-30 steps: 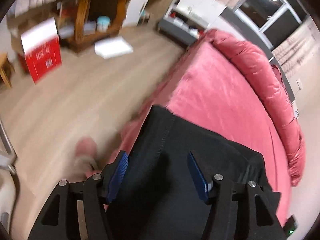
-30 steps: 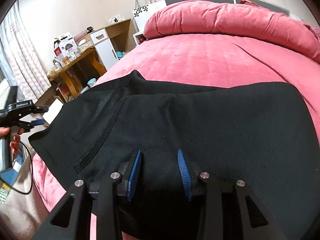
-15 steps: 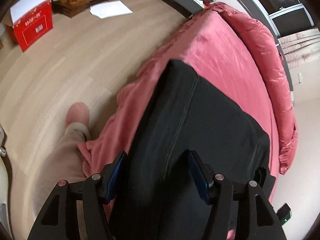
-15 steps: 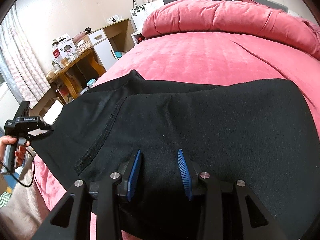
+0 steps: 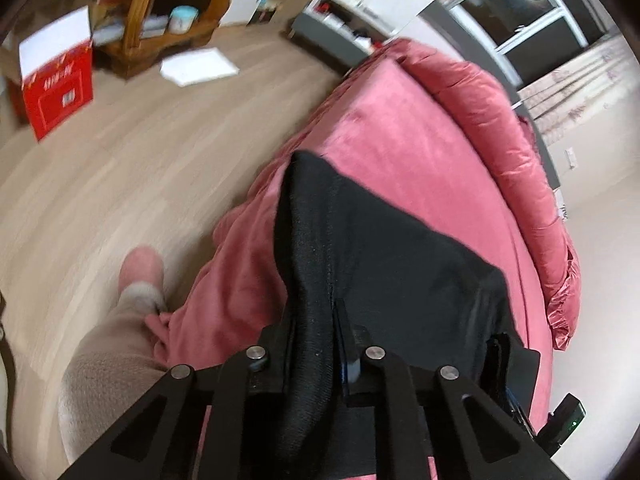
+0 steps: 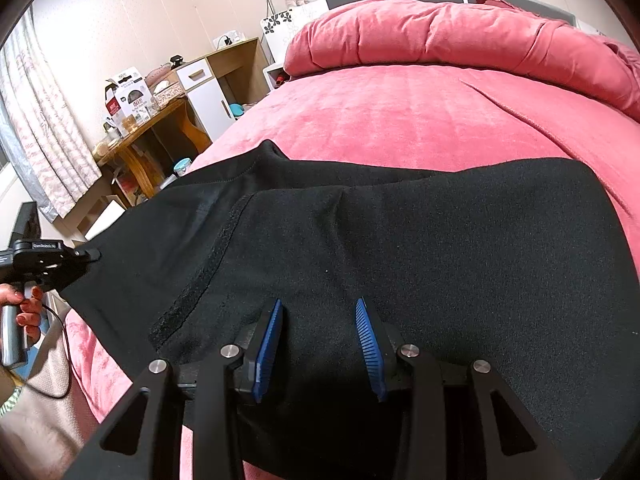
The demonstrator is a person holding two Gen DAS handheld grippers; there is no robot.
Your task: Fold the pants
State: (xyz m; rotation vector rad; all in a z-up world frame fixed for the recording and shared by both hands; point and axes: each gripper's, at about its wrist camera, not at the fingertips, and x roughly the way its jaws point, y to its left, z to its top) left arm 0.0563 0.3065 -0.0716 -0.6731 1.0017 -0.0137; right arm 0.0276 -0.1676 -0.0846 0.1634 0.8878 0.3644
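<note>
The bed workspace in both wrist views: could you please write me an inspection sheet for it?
Surface: bed under a pink cover, rolled duvet at the far end.
Job's things: black pants spread across the near edge, one end drawn out past the bed's side.
Clutter: nothing seen on the bed besides the pants.
Grippers: left gripper has just closed and pinches a pants edge; right gripper stands part open over the fabric, pads not pressing.
Cables: a thin cable hangs below the left handle.
Surroundings: wooden desk with boxes, white cabinet, red box and white sheet on the floor, curtains.
</note>
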